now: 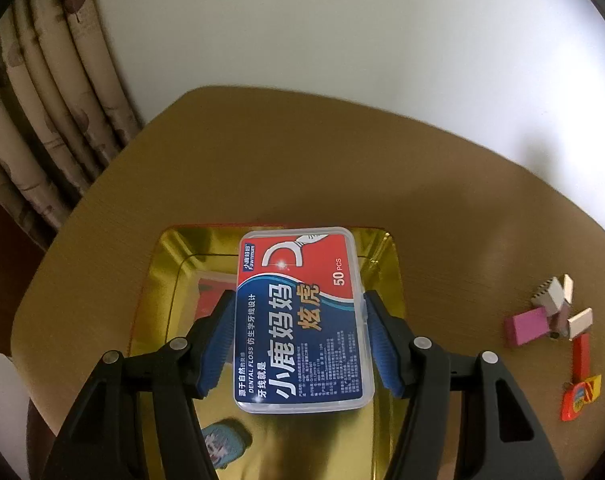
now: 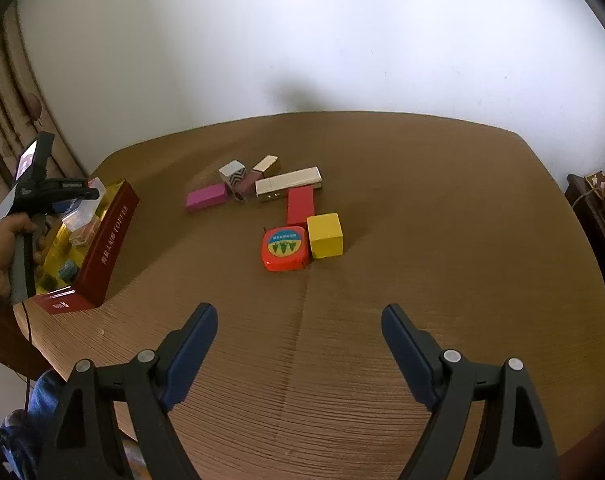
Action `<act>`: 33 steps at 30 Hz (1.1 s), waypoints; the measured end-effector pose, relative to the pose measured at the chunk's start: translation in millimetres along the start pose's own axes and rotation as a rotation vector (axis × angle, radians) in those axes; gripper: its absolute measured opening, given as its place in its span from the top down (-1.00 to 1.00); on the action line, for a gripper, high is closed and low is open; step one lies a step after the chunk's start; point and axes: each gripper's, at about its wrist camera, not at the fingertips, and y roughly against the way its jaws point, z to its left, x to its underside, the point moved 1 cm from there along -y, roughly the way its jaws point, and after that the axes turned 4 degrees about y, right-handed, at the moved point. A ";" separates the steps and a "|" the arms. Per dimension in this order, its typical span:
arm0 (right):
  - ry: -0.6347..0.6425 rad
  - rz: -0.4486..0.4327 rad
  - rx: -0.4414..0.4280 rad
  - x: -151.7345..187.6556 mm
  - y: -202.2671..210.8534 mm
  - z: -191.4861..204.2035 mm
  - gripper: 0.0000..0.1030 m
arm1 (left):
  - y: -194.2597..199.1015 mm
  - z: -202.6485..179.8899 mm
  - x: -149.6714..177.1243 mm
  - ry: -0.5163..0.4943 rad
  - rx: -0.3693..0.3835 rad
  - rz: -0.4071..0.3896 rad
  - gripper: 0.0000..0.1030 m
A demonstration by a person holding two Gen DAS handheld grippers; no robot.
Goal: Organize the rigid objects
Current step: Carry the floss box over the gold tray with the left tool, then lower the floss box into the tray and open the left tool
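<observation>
A white wall and a patterned curtain [image 1: 50, 92] stand behind a rounded tan tabletop [image 2: 422, 208] with a fine ribbed grain. The left gripper [image 1: 300, 340] has its jaws closed partway on a clear plastic dental floss box [image 1: 298, 320] with a red and blue label, the blue pads [image 1: 218, 344] pressing on its two long sides. Directly beneath those jaws lies a gold-lined tray [image 1: 174, 264] with red outer walls, and the box hangs above its shiny floor; from the right wrist view a person's hand [image 2: 2, 240] grips the handle of that tool at the far left, over the same red tray [image 2: 110, 232]. A small blue-and-white thing [image 1: 222, 440] shows below the box, but whether it is an object or a reflection cannot be told. The right gripper [image 2: 298, 344] hovers over bare tabletop with its jaws spread wide and nothing between them. Ahead of its jaws, well apart from them, sits a loose cluster: an orange tape measure [image 2: 284, 248] touching a yellow cube [image 2: 324, 235], a red block [image 2: 300, 204] just behind them, a long pale bar [image 2: 288, 182], a magenta block [image 2: 206, 197], a zigzag-patterned cube [image 2: 232, 172] and a small cream block [image 2: 266, 164].
</observation>
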 end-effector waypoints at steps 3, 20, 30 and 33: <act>-0.002 0.009 -0.001 0.6 -2.5 -1.0 -0.68 | -14.3 -0.7 -1.4 0.005 -0.001 0.037 -0.12; -0.002 0.034 0.001 3.9 -9.3 -2.4 -0.68 | -42.1 2.9 7.1 0.021 -0.017 0.101 -0.14; -0.025 0.032 0.032 9.7 -18.2 -22.2 -0.68 | 64.8 33.5 33.5 0.050 0.124 -0.131 -0.66; 0.004 0.016 0.043 13.4 -22.8 -21.7 -0.68 | 112.4 46.4 72.2 0.024 0.227 -0.216 -0.84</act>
